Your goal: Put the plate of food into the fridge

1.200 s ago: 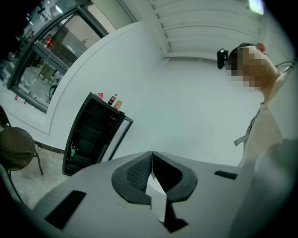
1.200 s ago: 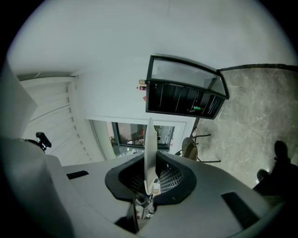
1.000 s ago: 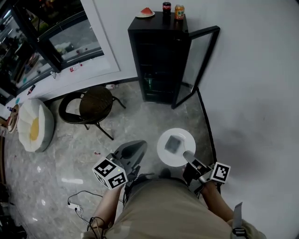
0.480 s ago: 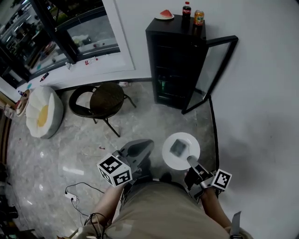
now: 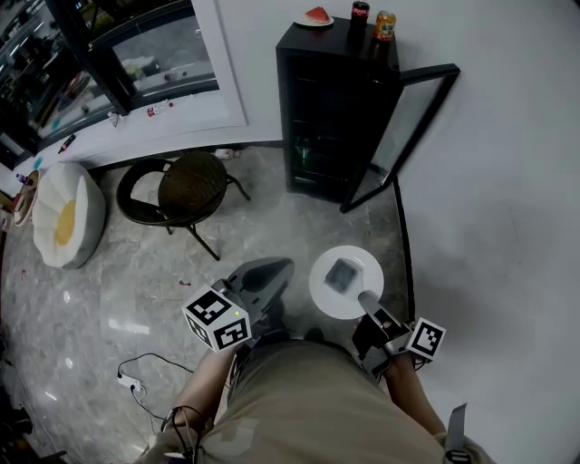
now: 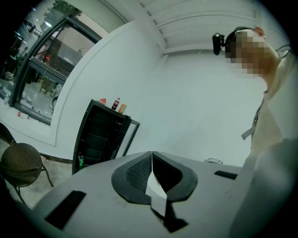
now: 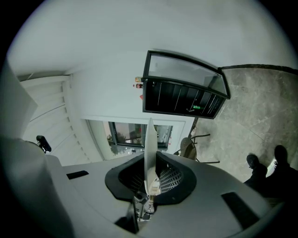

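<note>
A white plate (image 5: 345, 282) carrying a grey square piece of food (image 5: 341, 273) hangs over the floor in front of me. My right gripper (image 5: 367, 304) is shut on its near rim. In the right gripper view the plate (image 7: 150, 148) shows edge-on between the jaws of the right gripper (image 7: 151, 162). The black fridge (image 5: 331, 100) stands against the wall ahead with its glass door (image 5: 403, 122) swung open to the right. My left gripper (image 5: 265, 276) hovers left of the plate, shut with nothing in it; its tips meet in the left gripper (image 6: 152, 153) view.
A watermelon slice (image 5: 314, 16), a bottle (image 5: 359, 11) and a can (image 5: 384, 24) sit on the fridge top. A round chair (image 5: 186, 195) stands left of the fridge, a white and yellow cushion (image 5: 62, 227) further left. A cable (image 5: 145, 381) lies on the floor. A wall runs along the right.
The head view has shifted slightly left and back. The plate stays in my right gripper at about the same spot before me; both grippers keep their poses.
</note>
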The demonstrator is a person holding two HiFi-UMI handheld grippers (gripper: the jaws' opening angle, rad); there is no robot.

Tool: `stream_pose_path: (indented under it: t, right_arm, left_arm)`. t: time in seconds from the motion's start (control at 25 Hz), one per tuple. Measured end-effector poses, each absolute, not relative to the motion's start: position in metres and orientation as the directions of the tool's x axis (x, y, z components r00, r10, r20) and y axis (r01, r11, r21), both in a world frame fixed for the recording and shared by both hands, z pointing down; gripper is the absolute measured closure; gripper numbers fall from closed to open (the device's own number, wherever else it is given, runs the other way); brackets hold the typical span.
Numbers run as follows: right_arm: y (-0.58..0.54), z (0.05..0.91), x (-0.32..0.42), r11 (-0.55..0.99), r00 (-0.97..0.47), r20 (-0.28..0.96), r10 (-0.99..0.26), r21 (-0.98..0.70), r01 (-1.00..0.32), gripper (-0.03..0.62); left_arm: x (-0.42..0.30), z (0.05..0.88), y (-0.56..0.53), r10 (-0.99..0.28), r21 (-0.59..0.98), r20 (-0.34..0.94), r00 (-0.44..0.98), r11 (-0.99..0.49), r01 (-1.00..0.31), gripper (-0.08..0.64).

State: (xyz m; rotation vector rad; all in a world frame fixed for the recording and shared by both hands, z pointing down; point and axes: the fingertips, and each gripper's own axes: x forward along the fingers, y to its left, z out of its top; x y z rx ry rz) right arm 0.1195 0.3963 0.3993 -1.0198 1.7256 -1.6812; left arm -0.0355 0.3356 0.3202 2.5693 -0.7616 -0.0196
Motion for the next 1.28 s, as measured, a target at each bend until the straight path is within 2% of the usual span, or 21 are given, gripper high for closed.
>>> stream_pose_path:
  t: [0.6, 1.28]
  right_arm:
    - [0.342, 0.392, 0.075, -0.068, -0.549, 0.158, -0.821, -0.981, -0.181, 0.551]
    - [0.288, 0.397, -0.017, -0.079, -0.612, 0.193, -0.767, -0.975, -0.208, 0.551]
  left_arm:
    - [-0.079, 0.317, 0.277, -0.476, 0.445, 0.082, 0.875, -0.768, -0.46, 0.548]
    - [-0.183, 0.332, 0.243, -0.536, 0.46, 0.08, 0.84, -0.728, -0.509, 0.548]
